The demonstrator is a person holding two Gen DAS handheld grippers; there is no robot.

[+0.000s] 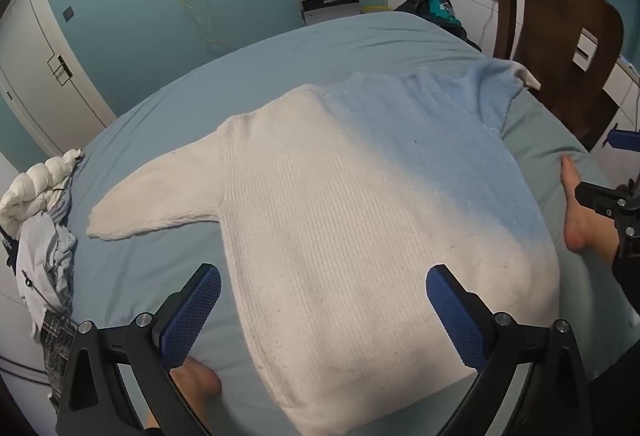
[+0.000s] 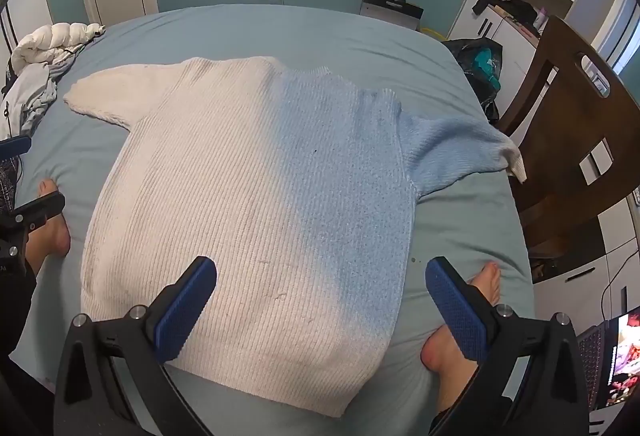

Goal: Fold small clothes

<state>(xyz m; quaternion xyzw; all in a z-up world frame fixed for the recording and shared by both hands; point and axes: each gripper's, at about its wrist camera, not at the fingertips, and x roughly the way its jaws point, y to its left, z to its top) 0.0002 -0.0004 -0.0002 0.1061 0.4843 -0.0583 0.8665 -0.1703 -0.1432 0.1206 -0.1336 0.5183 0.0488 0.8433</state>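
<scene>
A knitted sweater (image 1: 340,204), white on its left half and light blue on its right, lies spread flat on the bed, hem toward me, both sleeves out to the sides. It also shows in the right wrist view (image 2: 256,196). My left gripper (image 1: 322,312) is open and empty, hovering over the sweater's lower left part near the hem. My right gripper (image 2: 320,302) is open and empty above the lower right hem; it also shows at the right edge of the left wrist view (image 1: 616,204).
The bed has a light blue sheet (image 2: 280,32). A pile of clothes with a white puffer jacket (image 2: 48,44) lies at its left edge. A brown wooden chair (image 2: 572,124) stands at the right. Bare feet (image 2: 480,292) rest on the sheet on both sides of the sweater.
</scene>
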